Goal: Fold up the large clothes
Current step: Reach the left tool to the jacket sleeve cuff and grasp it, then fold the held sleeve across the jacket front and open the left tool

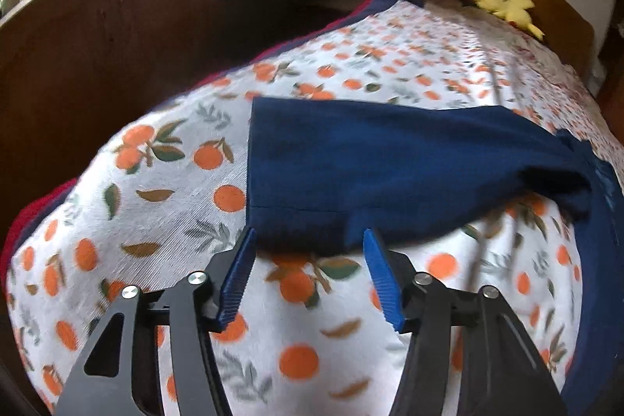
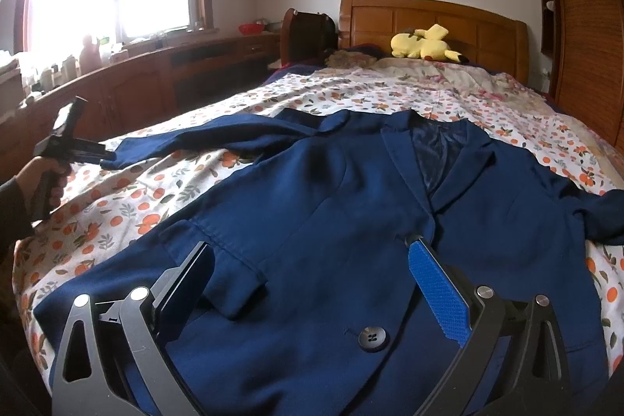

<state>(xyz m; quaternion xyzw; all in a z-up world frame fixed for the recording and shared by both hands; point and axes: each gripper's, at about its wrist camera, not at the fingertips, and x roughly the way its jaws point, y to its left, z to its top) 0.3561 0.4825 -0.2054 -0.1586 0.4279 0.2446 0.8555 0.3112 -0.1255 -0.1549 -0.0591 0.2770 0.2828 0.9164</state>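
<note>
A navy blue blazer [image 2: 351, 205] lies face up and spread out on the bed, collar toward the headboard, one sleeve [image 2: 202, 139] stretched to the left. My right gripper [image 2: 312, 252] is open just above the blazer's lower front, near a pocket flap [image 2: 230, 271] and a dark button [image 2: 373, 338]. My left gripper [image 1: 310, 240] is open with its tips right at the cuff end of that sleeve [image 1: 390, 162], not closed on it. It also shows in the right wrist view [image 2: 105, 155], held by a hand at the sleeve's end.
The bed has a white sheet [image 1: 175, 205] printed with oranges. A yellow plush toy [image 2: 425, 45] lies by the wooden headboard [image 2: 429, 18]. A low wooden cabinet [image 2: 136, 84] with bottles runs under the window on the left.
</note>
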